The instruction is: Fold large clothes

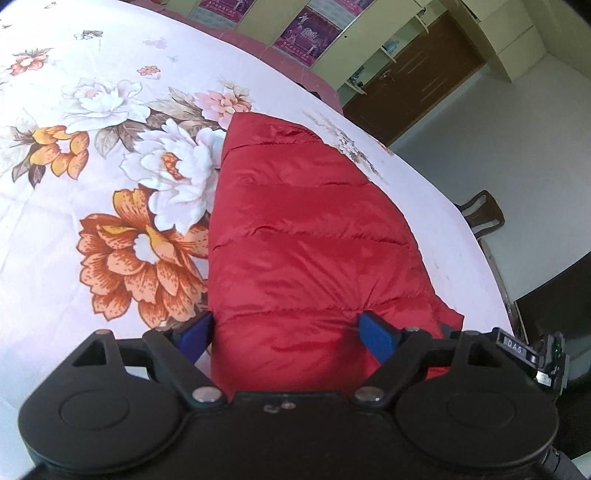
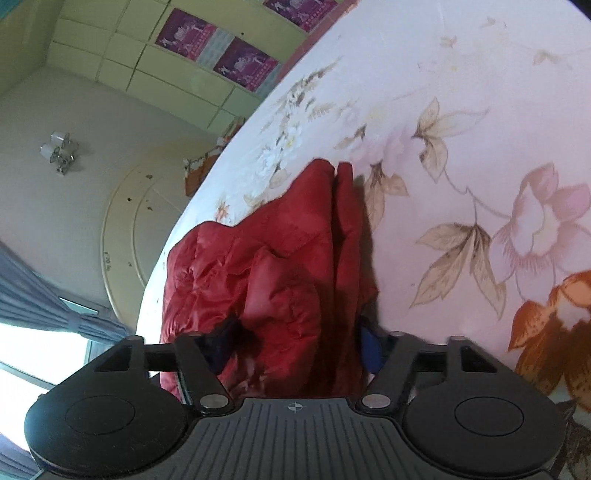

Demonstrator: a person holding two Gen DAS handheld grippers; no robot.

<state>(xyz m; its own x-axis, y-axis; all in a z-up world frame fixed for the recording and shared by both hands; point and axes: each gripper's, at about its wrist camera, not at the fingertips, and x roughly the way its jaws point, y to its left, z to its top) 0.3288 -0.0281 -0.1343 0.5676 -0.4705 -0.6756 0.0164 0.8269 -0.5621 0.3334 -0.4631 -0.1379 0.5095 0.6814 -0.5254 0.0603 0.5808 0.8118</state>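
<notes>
A red quilted jacket [image 1: 306, 236] is laid on a bed covered by a white floral sheet [image 1: 74, 229]. In the left wrist view it is seen as a smooth, puffy, roughly triangular slab, stitched across in horizontal seams, narrowing toward its far end and lying near the sheet's right edge. In the right wrist view the jacket [image 2: 266, 266] is shown rumpled instead, with a deep crease, a raised lump in the middle and two narrow folded points at its far end; it reaches the bed's left edge there.

The left gripper [image 1: 286, 334] is held over the jacket's near end, jaws spread wide. One blue pad [image 1: 195, 336] is seen beside the jacket's left edge over the sheet, the other on the fabric's right part; the padding bulges between them, and no pinch is seen, so the jaws are taken as released. The right gripper [image 2: 295, 345] also has the jacket between its jaws. Its right blue pad [image 2: 371, 349] is pressed close to the fabric's edge, while the left one is shadowed and half hidden by folds; whether the cloth is clamped cannot be told.

Glossy nylon-like fabric is shown on the jacket, matte black plastic on both grippers. Green cabinets with purple posters [image 1: 308, 35] appear in both views; a brown door [image 1: 413, 77] and chair [image 1: 482, 214] only in the left; a ceiling lamp [image 2: 59, 151], blue curtain [image 2: 40, 299] and bright window only in the right.
</notes>
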